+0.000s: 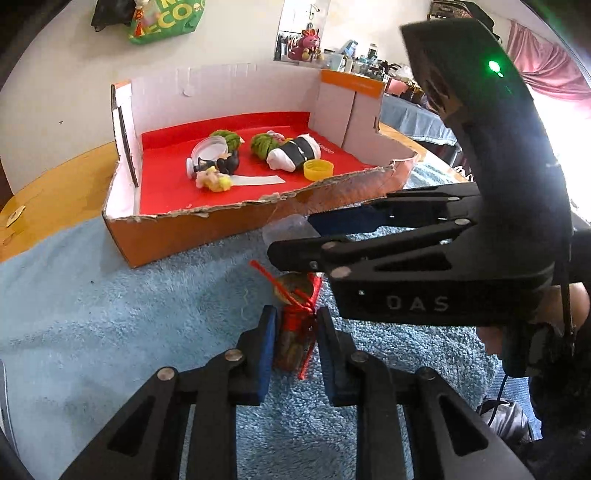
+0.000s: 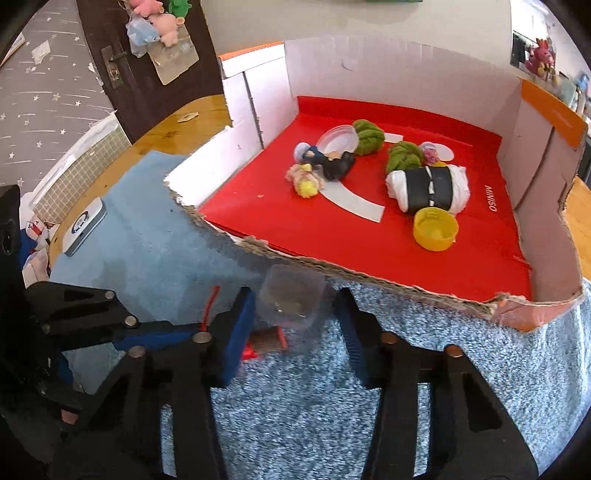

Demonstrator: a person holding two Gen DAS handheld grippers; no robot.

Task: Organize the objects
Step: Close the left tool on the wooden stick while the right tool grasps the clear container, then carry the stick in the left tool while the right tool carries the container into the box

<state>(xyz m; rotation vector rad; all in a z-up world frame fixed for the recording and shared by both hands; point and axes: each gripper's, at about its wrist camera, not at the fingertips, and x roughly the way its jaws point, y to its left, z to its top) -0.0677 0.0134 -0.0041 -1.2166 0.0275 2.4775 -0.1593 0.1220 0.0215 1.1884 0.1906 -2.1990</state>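
My left gripper (image 1: 295,341) squeezes the little bundle tied with red string (image 1: 297,328) on the blue rug (image 1: 110,314), and my right gripper (image 2: 295,314) is wide around the clear cup (image 2: 290,297) near the box (image 2: 369,266), which could slip away.

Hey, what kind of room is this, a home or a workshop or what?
Most likely a lived-in home. A wooden table covered with a blue towel holds a torn cardboard box of small toys, plush toys hang on the door, and a pink curtain hangs at a window.
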